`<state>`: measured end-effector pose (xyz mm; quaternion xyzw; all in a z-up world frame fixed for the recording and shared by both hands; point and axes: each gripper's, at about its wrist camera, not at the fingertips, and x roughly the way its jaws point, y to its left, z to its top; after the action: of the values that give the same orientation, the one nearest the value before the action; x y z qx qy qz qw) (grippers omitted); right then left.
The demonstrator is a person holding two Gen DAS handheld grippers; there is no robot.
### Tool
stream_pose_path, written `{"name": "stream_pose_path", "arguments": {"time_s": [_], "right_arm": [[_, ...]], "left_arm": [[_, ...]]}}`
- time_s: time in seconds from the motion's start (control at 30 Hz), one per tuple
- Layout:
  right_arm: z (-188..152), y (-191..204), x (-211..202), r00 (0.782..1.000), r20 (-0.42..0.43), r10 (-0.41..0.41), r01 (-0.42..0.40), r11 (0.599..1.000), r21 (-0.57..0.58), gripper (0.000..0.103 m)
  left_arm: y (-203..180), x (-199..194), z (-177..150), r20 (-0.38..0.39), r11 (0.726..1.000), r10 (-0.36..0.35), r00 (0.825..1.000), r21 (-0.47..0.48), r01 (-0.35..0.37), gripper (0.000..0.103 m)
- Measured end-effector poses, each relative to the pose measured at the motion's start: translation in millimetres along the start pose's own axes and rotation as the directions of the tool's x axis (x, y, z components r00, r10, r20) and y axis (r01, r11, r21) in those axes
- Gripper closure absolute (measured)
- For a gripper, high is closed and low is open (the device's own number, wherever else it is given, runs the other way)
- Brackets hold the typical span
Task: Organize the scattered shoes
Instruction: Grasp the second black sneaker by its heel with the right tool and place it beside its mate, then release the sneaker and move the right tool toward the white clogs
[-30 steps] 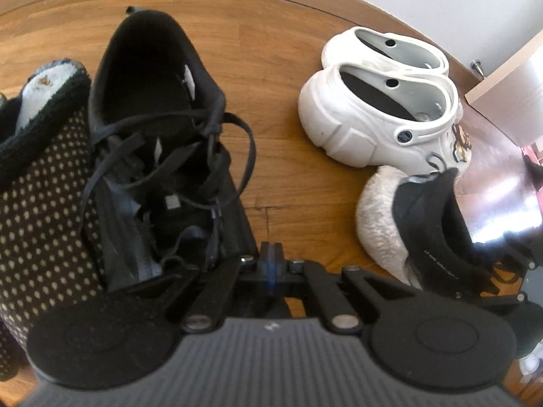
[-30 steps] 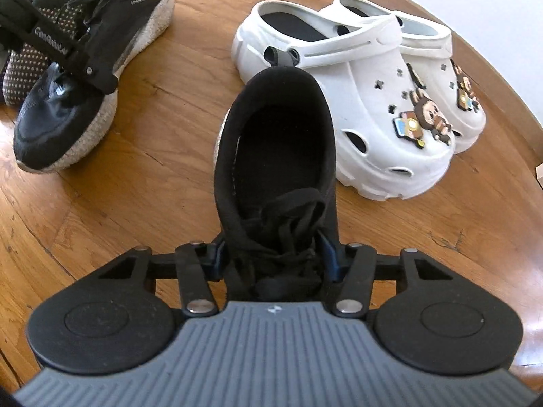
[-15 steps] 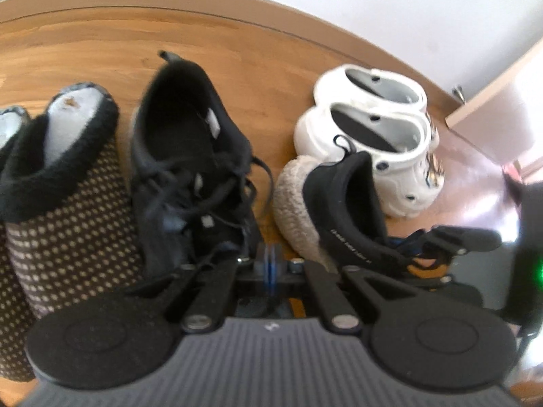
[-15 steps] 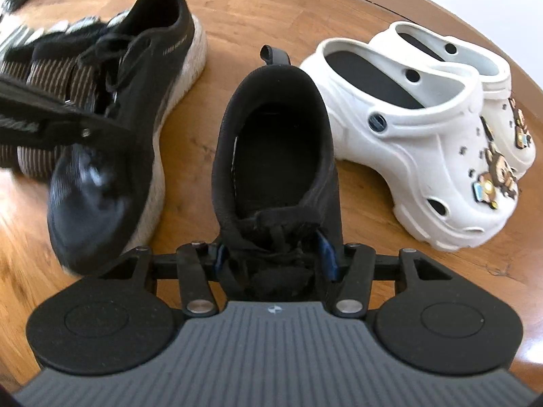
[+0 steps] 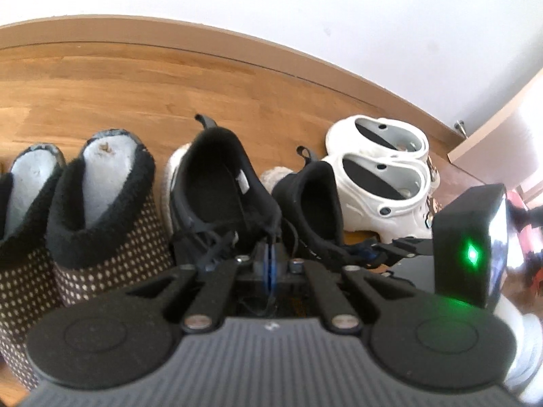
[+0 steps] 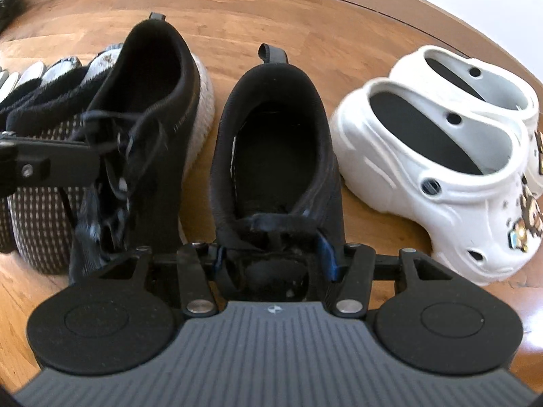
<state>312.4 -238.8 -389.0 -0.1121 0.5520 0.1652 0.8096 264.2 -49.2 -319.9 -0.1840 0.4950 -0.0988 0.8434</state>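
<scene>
Two black sneakers stood side by side on the wooden floor [image 6: 258, 10], heels toward the skirting board [image 5: 169, 39] at the floor's far edge, each held by a gripper. The left gripper [image 5: 269, 266] had its blue-padded fingers pressed nearly together on the laces of the left sneaker [image 5: 210, 183]. The right gripper [image 6: 276, 257] had its fingers set at a narrow gap, clamped on the tongue and lace area of the right sneaker [image 6: 278, 142]. A pair of white clogs [image 6: 441, 156] with cartoon charms stood just beside the right sneaker, on its far side from the left one. Dotted slippers [image 5: 101, 196] with a black fleece collar stood just beside the left sneaker on the other side, all in one row along that edge.
</scene>
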Motion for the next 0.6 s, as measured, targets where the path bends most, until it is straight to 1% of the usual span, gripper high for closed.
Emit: {"name": "stream_pose_path", "arguments": {"time_s": [0.03,0.07,0.1,0.13,0.17,0.2,0.27,0.37,0.4,0.43,0.5,0.57,0.6], "right_arm": [[1.9,0.9,0.7,1.000,0.001,0.002,-0.002,1.000,0.003,0.052],[3.3,1.7,0.7,1.000,0.006,0.007,-0.007,1.000,0.004,0.047],[4.5,2.5,0.4,1.000,0.012,0.013,-0.013,1.000,0.004,0.038],[4.4,1.5,-3.3,0.999,0.037,0.031,-0.032,0.999,0.021,0.034],[2.7,-0.4,-8.3,0.997,0.062,0.043,-0.045,0.998,0.035,0.027],[0.4,-2.4,-13.5,0.995,0.084,0.051,-0.055,0.998,0.044,0.023],[-3.7,-5.7,-22.5,0.990,0.121,0.067,-0.074,0.996,0.055,0.023],[-13.9,-17.5,-43.8,0.979,0.174,0.106,-0.120,0.990,0.073,0.020],[-22.3,-26.9,-55.0,0.976,0.187,0.115,-0.136,0.986,0.100,0.019],[-28.3,-33.4,-62.0,0.974,0.194,0.122,-0.146,0.982,0.118,0.018],[-41.6,-44.4,-73.7,0.972,0.198,0.127,-0.157,0.978,0.140,0.016],[-57.2,-62.6,-86.8,0.972,0.199,0.126,-0.164,0.969,0.186,0.014],[-60.6,-68.8,-90.1,0.972,0.196,0.129,-0.169,0.964,0.204,0.014]], "left_arm": [[1.2,-1.0,1.5,0.006,1.000,-0.004,1.000,-0.006,0.004,0.103],[2.5,-1.9,3.0,0.012,1.000,-0.007,1.000,-0.013,0.007,0.103],[3.2,-3.3,3.9,0.018,1.000,-0.009,1.000,-0.015,0.009,0.103],[3.2,-4.6,4.5,0.020,1.000,-0.011,1.000,-0.016,0.011,0.103],[2.8,-5.9,5.3,0.021,1.000,-0.014,1.000,-0.018,0.014,0.102],[2.5,-7.1,6.2,0.021,1.000,-0.017,1.000,-0.021,0.017,0.102],[-1.2,-8.7,7.6,0.019,1.000,-0.024,1.000,-0.018,0.024,0.100],[-8.4,-12.2,8.4,0.018,0.999,-0.048,0.999,-0.008,0.048,0.087],[-11.9,-13.0,8.8,0.018,0.998,-0.058,0.998,-0.004,0.058,0.075],[-13.8,-13.3,9.2,0.017,0.998,-0.063,0.998,-0.002,0.063,0.066],[-26.8,-6.7,13.0,-0.002,0.997,-0.083,0.997,0.004,0.083,0.063],[-39.9,1.0,18.3,-0.025,0.995,-0.101,0.995,0.008,0.102,0.060],[-47.3,5.3,21.0,-0.035,0.994,-0.109,0.993,0.016,0.110,0.055]]}}
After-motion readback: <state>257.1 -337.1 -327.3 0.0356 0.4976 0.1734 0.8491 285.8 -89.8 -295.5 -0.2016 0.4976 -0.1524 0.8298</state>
